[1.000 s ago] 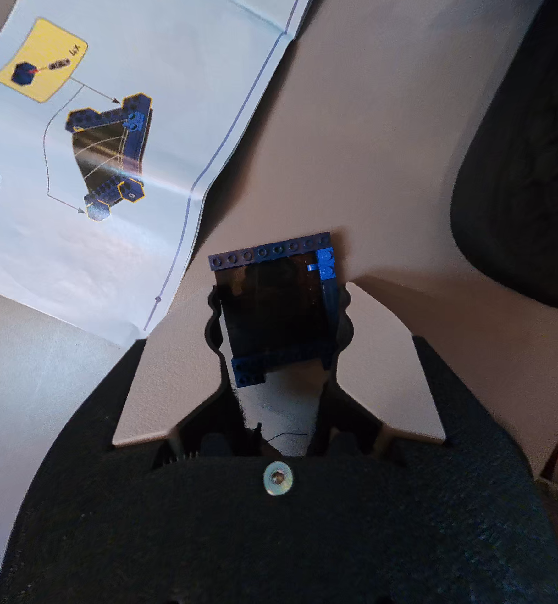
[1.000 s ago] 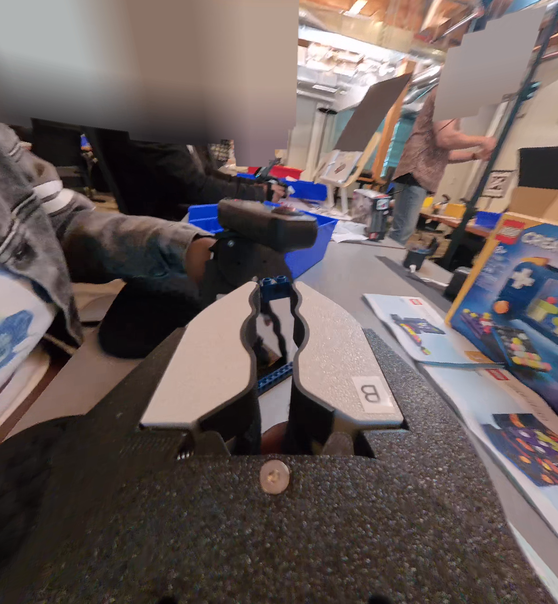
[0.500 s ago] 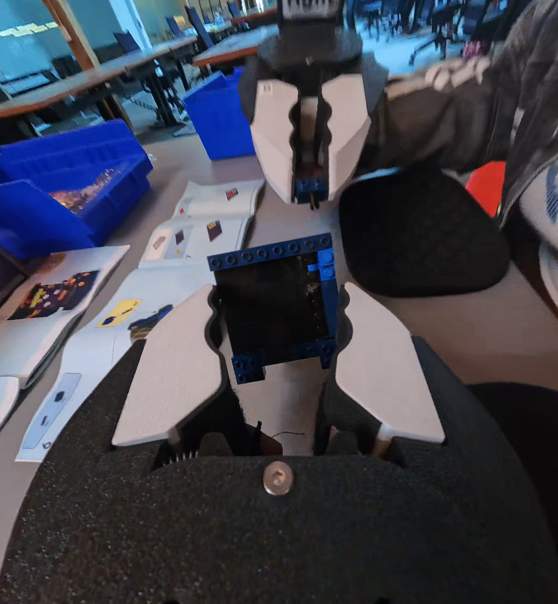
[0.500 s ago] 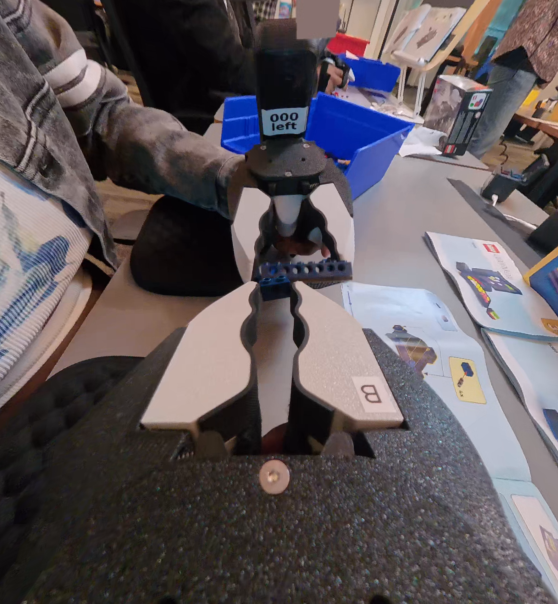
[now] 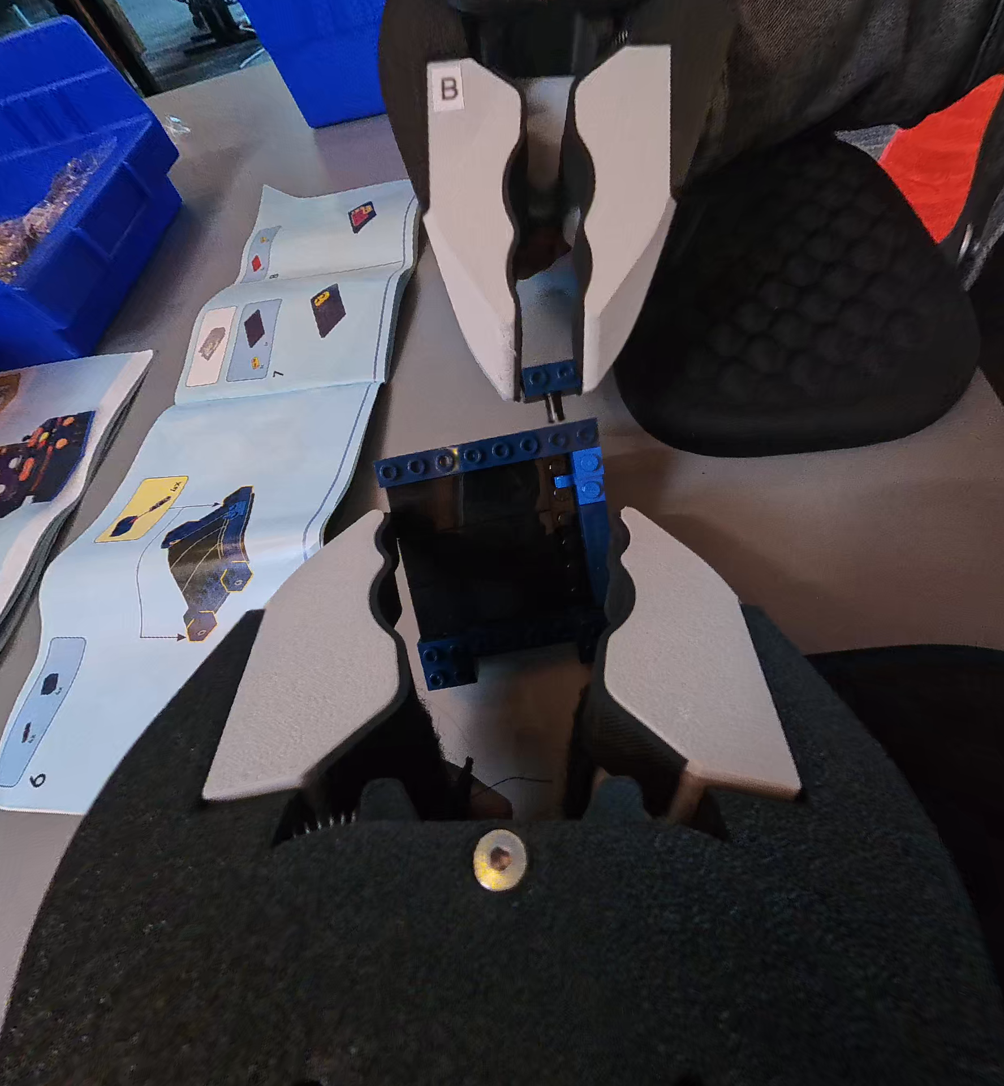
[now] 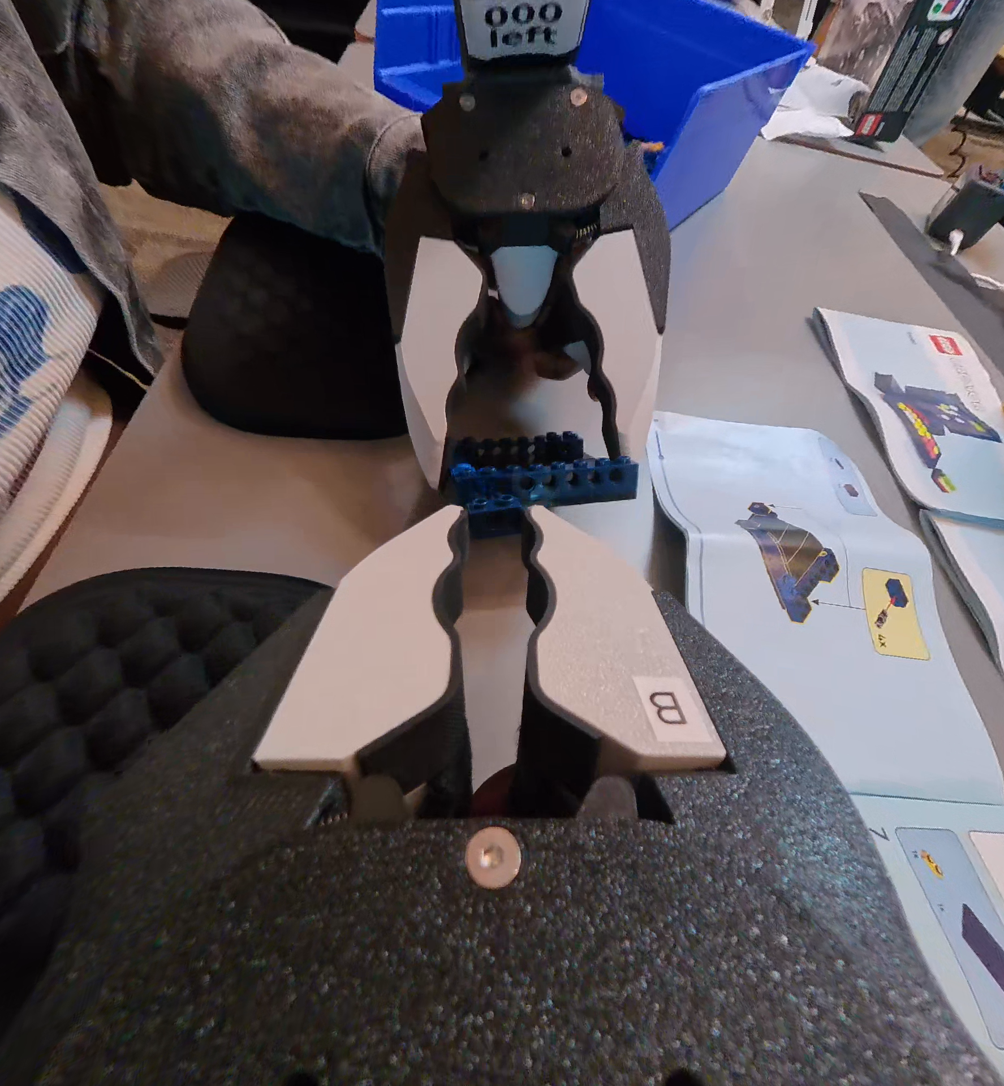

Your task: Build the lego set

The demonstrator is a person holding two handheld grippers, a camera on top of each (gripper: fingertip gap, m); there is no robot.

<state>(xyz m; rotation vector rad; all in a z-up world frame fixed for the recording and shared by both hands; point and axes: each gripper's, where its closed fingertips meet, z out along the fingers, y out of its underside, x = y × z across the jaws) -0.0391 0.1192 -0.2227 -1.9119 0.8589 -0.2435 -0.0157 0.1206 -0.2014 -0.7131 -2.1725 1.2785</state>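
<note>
Left gripper point(image 5: 502, 564) clamps dark frame point(image 5: 487, 552) by sides. Right gripper point(image 6: 492, 520) pinches small blue brick point(image 6: 490, 517), pin forward, just short of frame's beam. Align pin with hole; push straight.

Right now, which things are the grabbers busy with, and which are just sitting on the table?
Busy with:
left gripper clamping the blue-framed dark panel
right gripper pinching a small blue brick with a pin, close to the panel's frame

Just sitting:
open instruction booklets
blue bins
black padded cushion
</note>
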